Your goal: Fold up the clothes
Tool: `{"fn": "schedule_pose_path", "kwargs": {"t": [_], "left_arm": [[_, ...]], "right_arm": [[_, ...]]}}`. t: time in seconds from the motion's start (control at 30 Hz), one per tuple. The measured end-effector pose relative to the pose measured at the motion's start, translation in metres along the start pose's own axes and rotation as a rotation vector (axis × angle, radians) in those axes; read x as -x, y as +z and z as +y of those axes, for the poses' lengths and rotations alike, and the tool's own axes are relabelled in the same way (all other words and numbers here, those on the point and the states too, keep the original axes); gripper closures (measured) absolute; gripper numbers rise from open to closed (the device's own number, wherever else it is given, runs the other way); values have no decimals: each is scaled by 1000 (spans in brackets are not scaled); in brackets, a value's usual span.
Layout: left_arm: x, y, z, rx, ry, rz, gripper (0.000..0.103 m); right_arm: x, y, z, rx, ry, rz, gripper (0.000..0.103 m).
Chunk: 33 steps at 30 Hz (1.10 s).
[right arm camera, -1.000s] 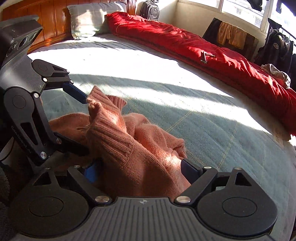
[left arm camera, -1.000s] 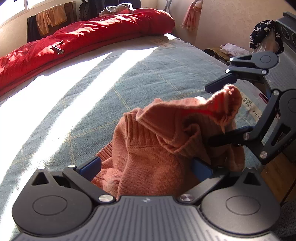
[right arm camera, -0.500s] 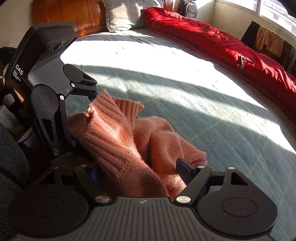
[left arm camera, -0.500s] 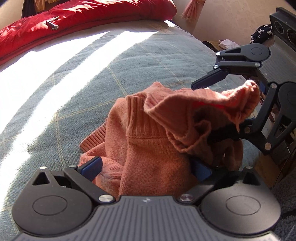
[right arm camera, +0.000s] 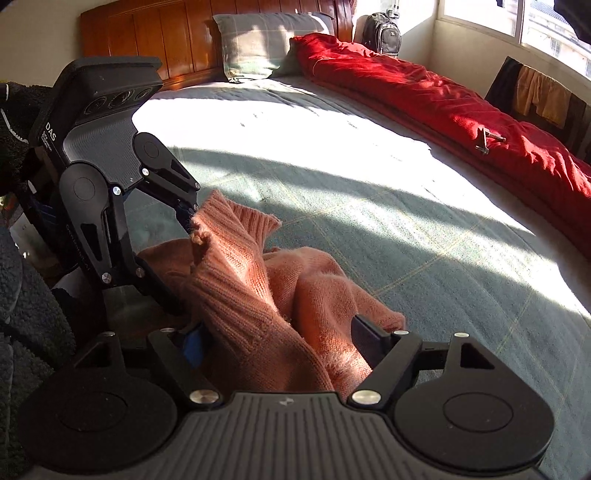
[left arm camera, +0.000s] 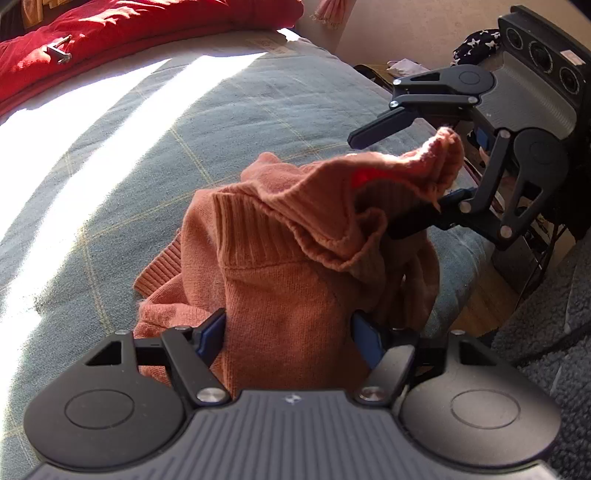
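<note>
One orange sweater (left arm camera: 280, 258), bunched, between two hand-held grippers; one bed (right arm camera: 424, 251).

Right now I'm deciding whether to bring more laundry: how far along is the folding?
Nothing looks folded yet: the orange sweater is a crumpled heap near the bed's edge. In hand: the left gripper, jaws just closing, and the right gripper both straddle bunched knit. Spreading it flat and every fold remain.

Broad sunlight from the window (right arm camera: 546, 26) streaks a grey-green checked bedspread (right arm camera: 424, 236), with a red quilt (right arm camera: 443, 99) along its far edge, a pillow (right arm camera: 258, 44) against the wooden headboard (right arm camera: 147, 33).
</note>
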State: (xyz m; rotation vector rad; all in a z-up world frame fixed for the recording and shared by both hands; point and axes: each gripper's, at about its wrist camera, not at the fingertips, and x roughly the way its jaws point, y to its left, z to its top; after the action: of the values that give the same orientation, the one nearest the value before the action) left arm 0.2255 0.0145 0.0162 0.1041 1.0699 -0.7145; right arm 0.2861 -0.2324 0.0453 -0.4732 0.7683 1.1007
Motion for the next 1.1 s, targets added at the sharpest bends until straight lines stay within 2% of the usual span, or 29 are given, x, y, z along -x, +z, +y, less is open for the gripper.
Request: {"fn": "schedule_pose_path", "kwargs": {"t": [0.07, 0.13, 0.23, 0.3, 0.43, 0.5, 0.53, 0.57, 0.63, 0.67, 0.93, 1.1], "left_arm": [[6, 5, -3, -8, -14, -36, 57], [12, 9, -5, -14, -25, -64, 64], [11, 7, 2, -9, -28, -61, 65], [5, 1, 8, 3, -39, -30, 62], [-2, -8, 23, 86, -89, -18, 61], [-2, -9, 22, 88, -92, -27, 63], [0, -8, 20, 80, -85, -35, 69], [3, -5, 17, 68, -71, -50, 79], [9, 0, 14, 47, -37, -81, 89], [13, 3, 14, 39, -6, -100, 91], [32, 31, 30, 8, 217, -216, 94], [35, 35, 47, 40, 287, -234, 94]], "right_arm": [[1, -1, 0, -1, -3, -4, 21], [2, -1, 0, 1, -3, -11, 21], [4, 1, 2, 10, 2, -29, 21], [4, 0, 2, 11, 7, -31, 21], [4, -1, 3, 12, 13, -31, 21], [2, -1, 2, 4, 16, -31, 21], [1, -1, 3, 1, 16, -29, 21], [0, -1, 3, -2, 15, -26, 21], [0, -2, 5, -3, 13, -27, 21], [1, -2, 6, -4, 11, -28, 21], [10, -2, 10, 34, -17, -99, 21], [11, -9, 2, 58, -47, -149, 21]]}}
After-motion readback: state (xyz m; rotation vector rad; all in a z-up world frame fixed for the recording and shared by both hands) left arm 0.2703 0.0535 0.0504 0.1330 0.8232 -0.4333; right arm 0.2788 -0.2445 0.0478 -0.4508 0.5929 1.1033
